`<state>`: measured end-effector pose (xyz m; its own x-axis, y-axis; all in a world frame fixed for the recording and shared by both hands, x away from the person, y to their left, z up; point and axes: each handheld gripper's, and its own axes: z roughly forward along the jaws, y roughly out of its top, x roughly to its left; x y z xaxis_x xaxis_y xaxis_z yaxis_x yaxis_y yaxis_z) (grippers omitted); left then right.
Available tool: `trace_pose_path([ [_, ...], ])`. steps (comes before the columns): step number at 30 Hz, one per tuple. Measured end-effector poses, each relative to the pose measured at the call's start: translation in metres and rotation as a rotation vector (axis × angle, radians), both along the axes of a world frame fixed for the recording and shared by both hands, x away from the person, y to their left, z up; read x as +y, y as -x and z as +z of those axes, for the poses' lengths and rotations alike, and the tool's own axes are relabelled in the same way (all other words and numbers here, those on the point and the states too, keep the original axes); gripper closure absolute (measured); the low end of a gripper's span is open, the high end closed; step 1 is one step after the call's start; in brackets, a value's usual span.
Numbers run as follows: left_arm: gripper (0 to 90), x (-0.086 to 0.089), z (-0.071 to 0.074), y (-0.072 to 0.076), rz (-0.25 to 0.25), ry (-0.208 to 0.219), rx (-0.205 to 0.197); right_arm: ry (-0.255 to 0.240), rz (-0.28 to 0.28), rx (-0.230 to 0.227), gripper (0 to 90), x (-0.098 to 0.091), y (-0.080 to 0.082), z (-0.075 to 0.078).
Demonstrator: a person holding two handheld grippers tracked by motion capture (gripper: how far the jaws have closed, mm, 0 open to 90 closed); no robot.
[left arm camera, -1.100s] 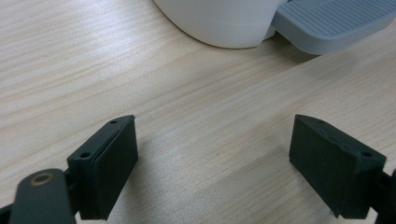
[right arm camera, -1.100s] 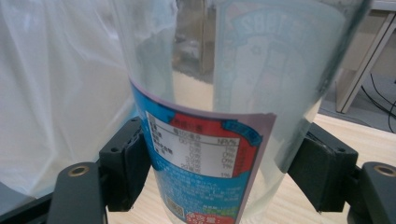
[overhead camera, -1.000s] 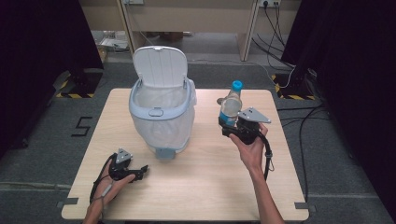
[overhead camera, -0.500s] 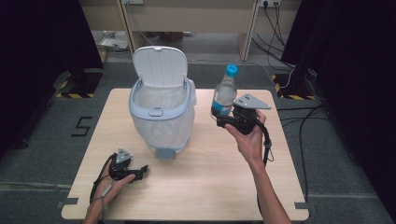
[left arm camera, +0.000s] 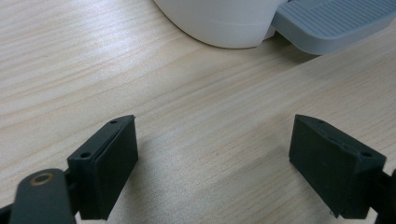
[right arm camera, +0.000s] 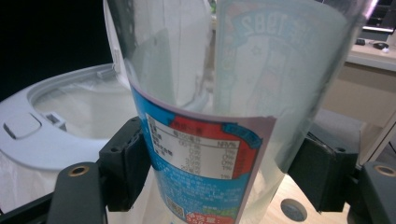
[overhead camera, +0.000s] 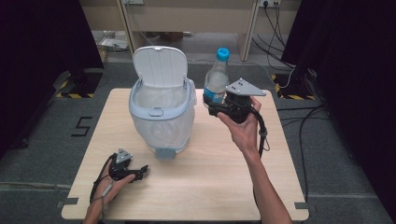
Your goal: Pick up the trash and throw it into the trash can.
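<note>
On the wooden table (overhead camera: 224,186), toward the far left of centre, a white pedal bin (overhead camera: 161,116) with lid (overhead camera: 160,65) flipped up and standing open, clear liner visible inside, grey foot pedal (left arm camera: 336,23) poking out at the near base. Just right of the bin, lifted off the tabletop, a clear plastic bottle (overhead camera: 215,79) with blue cap (overhead camera: 222,54) and blue-red label, upright, slightly tilted, clamped low on its body by the right gripper (overhead camera: 219,108). In the right gripper view, both black pads (right arm camera: 126,163) pressed against the label band on either side, bin rim open behind and to the left of the bottle. Right hand (overhead camera: 243,130) under the gripper, grey three-cornered plate on top, cable hanging down along the forearm. Near the front left edge of the table, left gripper (overhead camera: 142,171) resting low in the left hand (overhead camera: 109,186), well apart from the bottle, pointing toward the bin base. In the left gripper view, jaws spread wide, nothing between them but bare wood grain, bin base and pedal just ahead.
</note>
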<state>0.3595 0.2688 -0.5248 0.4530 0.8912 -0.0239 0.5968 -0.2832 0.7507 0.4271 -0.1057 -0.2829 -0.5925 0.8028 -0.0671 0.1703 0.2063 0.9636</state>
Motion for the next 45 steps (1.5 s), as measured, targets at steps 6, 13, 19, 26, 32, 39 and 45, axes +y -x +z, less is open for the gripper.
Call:
trace_pose_path([
  [6,14.5,0.000,0.000,0.000,0.000,0.000,0.000,0.007,0.013,-0.010,27.6,0.010,-0.003,0.013],
  [13,14.5,0.000,0.000,0.000,-0.001,-0.002,0.004,0.012,0.056,-0.019,27.6,0.037,-0.009,0.033],
  [19,14.5,0.000,0.000,0.000,-0.002,-0.002,0.004,0.030,0.097,-0.015,27.6,0.061,-0.015,0.039],
  [26,14.6,0.000,0.000,0.000,-0.001,-0.001,0.004,0.053,0.161,0.040,27.6,0.096,-0.029,0.032],
  [32,14.6,0.000,0.000,0.000,-0.002,0.000,0.004,0.046,0.192,0.110,27.6,0.112,-0.047,0.020],
  [39,14.7,0.000,0.000,0.000,-0.001,0.000,0.004,0.072,0.215,0.166,27.2,0.124,-0.059,0.006],
  [45,14.7,0.000,0.000,0.000,-0.001,0.001,0.004,0.036,0.270,0.161,25.2,0.126,-0.055,0.008],
])
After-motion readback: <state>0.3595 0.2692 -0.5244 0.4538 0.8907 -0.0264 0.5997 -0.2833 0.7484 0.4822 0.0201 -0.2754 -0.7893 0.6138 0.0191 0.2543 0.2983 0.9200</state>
